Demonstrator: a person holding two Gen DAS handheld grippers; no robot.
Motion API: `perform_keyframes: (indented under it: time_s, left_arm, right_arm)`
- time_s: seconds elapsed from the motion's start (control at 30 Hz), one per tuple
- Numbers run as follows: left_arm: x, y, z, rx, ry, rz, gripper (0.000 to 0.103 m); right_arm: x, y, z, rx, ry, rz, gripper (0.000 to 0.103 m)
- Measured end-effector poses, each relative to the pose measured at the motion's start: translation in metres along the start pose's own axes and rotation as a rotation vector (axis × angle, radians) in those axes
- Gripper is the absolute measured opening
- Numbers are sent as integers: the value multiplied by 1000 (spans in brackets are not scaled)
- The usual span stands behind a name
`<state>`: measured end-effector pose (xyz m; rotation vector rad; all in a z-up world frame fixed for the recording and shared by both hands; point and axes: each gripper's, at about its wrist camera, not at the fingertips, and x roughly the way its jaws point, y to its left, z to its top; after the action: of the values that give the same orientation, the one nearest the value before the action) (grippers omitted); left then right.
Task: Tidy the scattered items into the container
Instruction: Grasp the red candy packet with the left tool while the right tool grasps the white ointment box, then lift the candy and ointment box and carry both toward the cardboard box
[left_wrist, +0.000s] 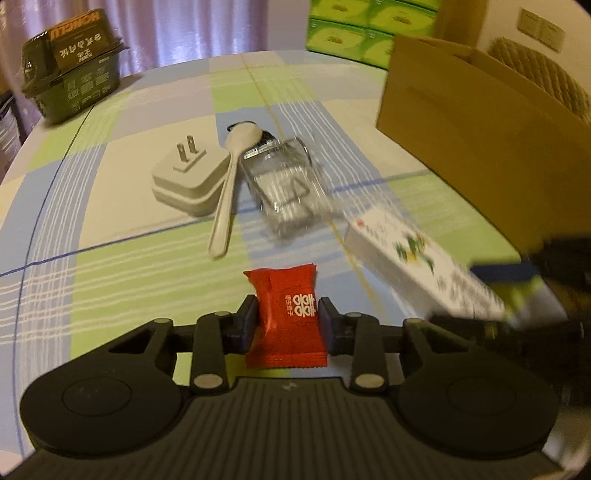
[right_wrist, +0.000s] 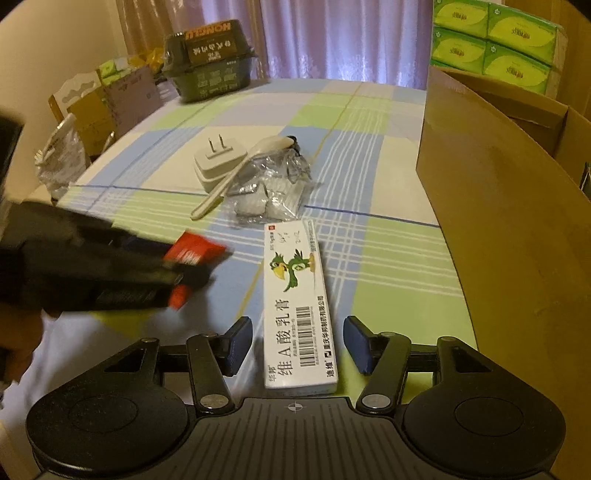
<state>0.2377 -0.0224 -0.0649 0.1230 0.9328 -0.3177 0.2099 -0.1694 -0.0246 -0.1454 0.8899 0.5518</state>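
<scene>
The left tongs (left_wrist: 287, 320) clamp a red sachet (left_wrist: 286, 317) above the worktop (left_wrist: 122, 258). The right tongs (right_wrist: 298, 345) stand wide astride a white ointment box (right_wrist: 298, 306) lying flat, beside the cardboard box (right_wrist: 517, 206).

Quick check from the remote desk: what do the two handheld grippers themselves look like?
Both match: the left gripper and right gripper have matte black bodies with two round discs, black linkage arms on silver pivot pins, a ribbed centre plate, and dark blue finger pads. No cables or sleeves show.
</scene>
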Motion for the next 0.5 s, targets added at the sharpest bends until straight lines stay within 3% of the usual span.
perform_keyframes:
  time_s: [0.2, 0.5]
  left_arm:
    - [-20, 1, -24, 60, -6, 21, 31]
    - [-24, -3, -32, 68, -28, 59, 35]
  right_arm:
    - [5, 3, 4, -22, -7, 13, 61]
    - [22, 3, 11, -58, 25, -9, 61]
